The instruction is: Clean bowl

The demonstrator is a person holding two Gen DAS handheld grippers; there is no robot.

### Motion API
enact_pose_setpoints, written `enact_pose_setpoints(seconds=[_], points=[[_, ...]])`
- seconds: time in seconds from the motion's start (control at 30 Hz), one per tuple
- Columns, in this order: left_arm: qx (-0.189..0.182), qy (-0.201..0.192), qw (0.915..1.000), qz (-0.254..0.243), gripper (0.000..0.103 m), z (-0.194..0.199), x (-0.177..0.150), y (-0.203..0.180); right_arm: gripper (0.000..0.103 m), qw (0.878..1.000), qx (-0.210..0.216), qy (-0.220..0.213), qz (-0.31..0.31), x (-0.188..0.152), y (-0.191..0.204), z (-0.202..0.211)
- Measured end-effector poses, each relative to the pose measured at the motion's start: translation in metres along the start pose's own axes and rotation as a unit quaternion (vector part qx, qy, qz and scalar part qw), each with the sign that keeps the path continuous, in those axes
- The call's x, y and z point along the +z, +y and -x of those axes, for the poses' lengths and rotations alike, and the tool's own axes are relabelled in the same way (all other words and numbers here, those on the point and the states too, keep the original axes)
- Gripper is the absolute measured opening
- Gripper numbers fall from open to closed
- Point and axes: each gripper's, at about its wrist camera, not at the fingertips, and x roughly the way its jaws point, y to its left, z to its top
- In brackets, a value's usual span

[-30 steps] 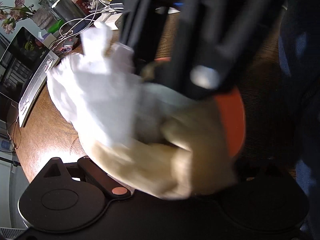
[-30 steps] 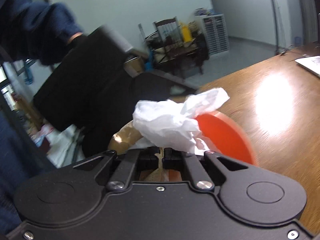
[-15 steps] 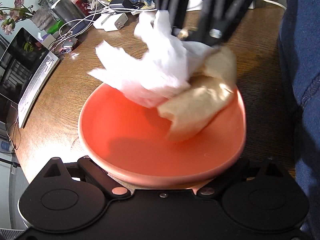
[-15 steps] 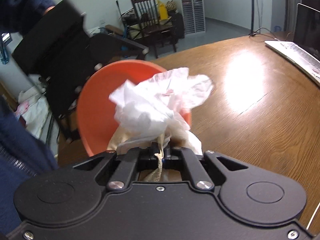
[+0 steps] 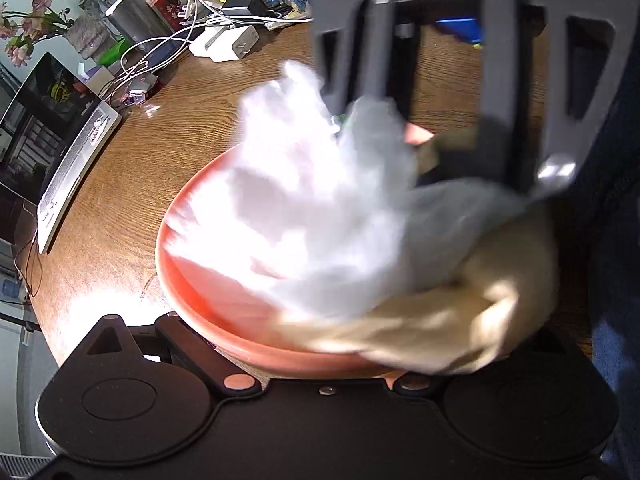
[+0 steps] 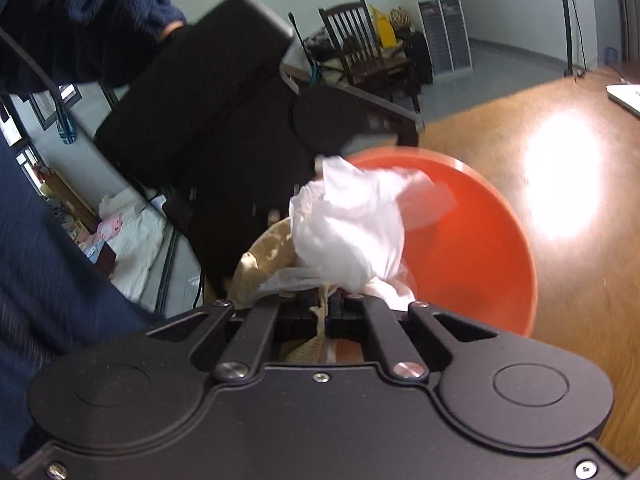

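**Bowl being wiped with a wad of paper and cloth**

Bowl (image 5: 224,312) is orange-red and round. It sits in front of the left tongs (image 5: 320,364), above the brown wooden counter (image 5: 120,184). The near rim of the bowl goes in between the two black fingers of the left tongs, which are closed on that rim and hold the bowl up.

On the far left of the counter there is an open laptop (image 5: 60,140). Behind it stand pink flowers (image 5: 24,28). Next come white cables (image 5: 160,48) and a white charger block (image 5: 228,42), well apart from the bowl.

Inside the bowl is a big crumpled wad. It is white tissue (image 5: 304,208) on the left and tan cloth (image 5: 460,312) on the right. The wad is blurry. It covers most of the inside of the bowl.

The right tongs (image 6: 330,304) come down from above in the left camera's view. In the right camera's view their two fingers are pinched tight together on a strip of the tan cloth, with the white tissue bunched up just in front of them. The wad rests against the inside of the bowl. To the right, a bright spot of light shines on the counter.
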Motion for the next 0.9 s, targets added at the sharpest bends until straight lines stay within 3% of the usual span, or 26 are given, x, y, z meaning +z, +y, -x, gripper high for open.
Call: enact_pose_setpoints(seconds=[0.23, 0.43, 0.63, 0.9], points=[[0.003, 0.0, 0.9999, 0.01, 0.095, 0.0, -0.001, 0.002, 0.003, 0.996, -0.086, -0.013, -0.007, 0.006, -0.017, -0.004], [0.003, -0.001, 1.0, 0.009, 0.095, 0.0, -0.002, 0.005, 0.003, 0.991, -0.132, 0.025, -0.003, 0.001, -0.036, 0.011], [-0.003, 0.001, 1.0, -0.007, 0.095, 0.0, 0.0, 0.006, 0.003, 0.992, -0.112, 0.063, 0.006, -0.009, -0.022, -0.008], [-0.008, 0.003, 0.9997, -0.024, 0.095, 0.0, -0.001, 0.004, 0.003, 0.998, -0.052, 0.039, -0.025, -0.016, 0.006, -0.017]])
